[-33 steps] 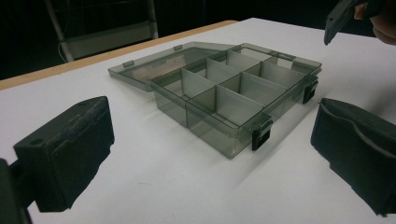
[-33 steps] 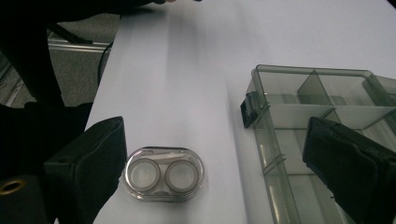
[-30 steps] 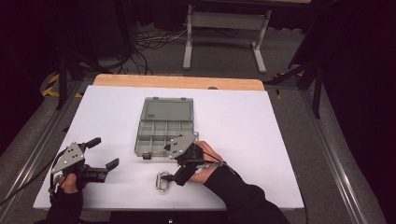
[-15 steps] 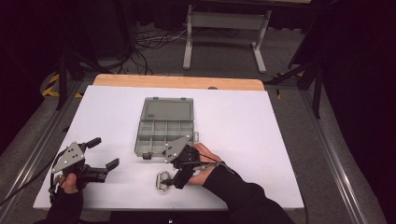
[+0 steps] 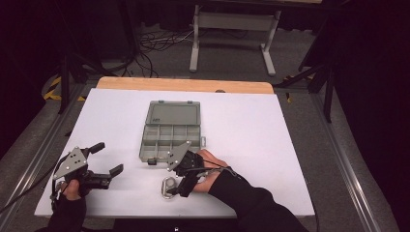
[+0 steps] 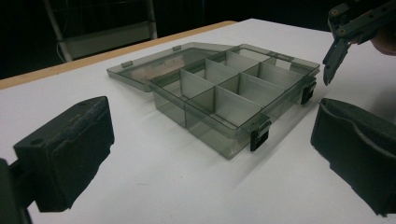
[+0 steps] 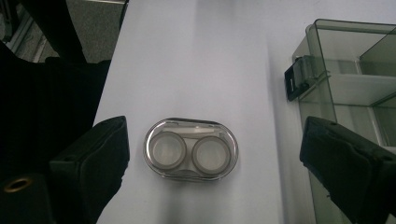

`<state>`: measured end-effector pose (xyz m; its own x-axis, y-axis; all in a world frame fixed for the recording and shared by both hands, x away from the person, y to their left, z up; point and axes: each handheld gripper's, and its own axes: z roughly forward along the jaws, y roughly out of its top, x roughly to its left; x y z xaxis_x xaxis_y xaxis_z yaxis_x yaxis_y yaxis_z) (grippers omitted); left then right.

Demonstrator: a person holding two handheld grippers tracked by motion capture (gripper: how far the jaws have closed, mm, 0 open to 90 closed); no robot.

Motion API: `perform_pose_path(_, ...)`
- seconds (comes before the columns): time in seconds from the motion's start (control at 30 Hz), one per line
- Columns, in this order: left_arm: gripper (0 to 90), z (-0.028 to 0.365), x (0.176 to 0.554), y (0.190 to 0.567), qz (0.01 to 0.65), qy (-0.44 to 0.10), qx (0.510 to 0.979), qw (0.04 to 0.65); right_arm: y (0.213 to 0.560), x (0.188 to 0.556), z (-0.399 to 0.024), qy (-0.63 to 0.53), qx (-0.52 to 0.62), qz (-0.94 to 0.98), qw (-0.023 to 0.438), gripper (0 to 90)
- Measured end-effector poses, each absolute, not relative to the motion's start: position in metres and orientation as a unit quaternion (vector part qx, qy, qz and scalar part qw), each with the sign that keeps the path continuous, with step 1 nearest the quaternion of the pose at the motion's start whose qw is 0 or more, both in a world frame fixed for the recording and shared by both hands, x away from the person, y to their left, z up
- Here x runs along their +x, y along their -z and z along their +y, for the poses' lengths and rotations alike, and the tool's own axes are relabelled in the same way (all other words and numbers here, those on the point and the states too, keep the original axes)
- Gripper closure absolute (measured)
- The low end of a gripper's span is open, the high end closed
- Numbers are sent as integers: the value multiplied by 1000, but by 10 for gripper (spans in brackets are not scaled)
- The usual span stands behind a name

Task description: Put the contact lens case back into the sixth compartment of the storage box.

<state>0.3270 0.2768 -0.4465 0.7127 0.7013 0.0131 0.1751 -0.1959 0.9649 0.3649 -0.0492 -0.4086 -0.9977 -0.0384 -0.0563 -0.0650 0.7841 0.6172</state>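
Note:
A clear oval contact lens case [image 7: 190, 148] with two round wells lies flat on the white table near the front edge [image 5: 167, 187]. My right gripper [image 7: 217, 137] hangs over it, open. Its jaws have just been closing, and the case sits between them with a gap on each side. In the high view the right gripper [image 5: 185, 182] points down at the case. The grey compartment box [image 5: 171, 133] stands open just beyond it, lid laid back. My left gripper [image 5: 109, 158] rests open at the front left, facing the box [image 6: 229, 93], with nothing between its jaws.
The box's black latch [image 7: 296, 81] and near corner are close to my right gripper's right jaw. The white sheet [image 5: 251, 125] covers a wooden table. A metal stand [image 5: 232, 24] and cables are on the floor behind it.
My right gripper has shifted slightly toward the table's near edge and down over the lens case. The left gripper has not moved.

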Motion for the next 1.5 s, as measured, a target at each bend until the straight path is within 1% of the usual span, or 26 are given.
perform_pose_path(0.2, 3, 277, 327, 446, 297, -235, 737, 560, 411, 365, -47, -316, -26, 948, 16, 97)
perform_pose_path(0.87, 3, 277, 327, 446, 295, -232, 739, 560, 425, 364, -37, -273, -29, 961, -21, 106)
perform_pose_path(1.13, 3, 277, 327, 446, 295, -232, 739, 560, 428, 363, -34, -269, -23, 963, -20, 107)
perform_pose_path(1.27, 3, 277, 327, 446, 294, -232, 739, 560, 429, 362, -33, -263, -21, 964, -18, 116)
perform_pose_path(1.33, 3, 277, 327, 446, 295, -231, 739, 560, 430, 362, -32, -252, -16, 967, -19, 144)
perform_pose_path(1.5, 3, 277, 327, 446, 294, -232, 739, 560, 433, 361, -29, -243, -17, 970, -19, 160)
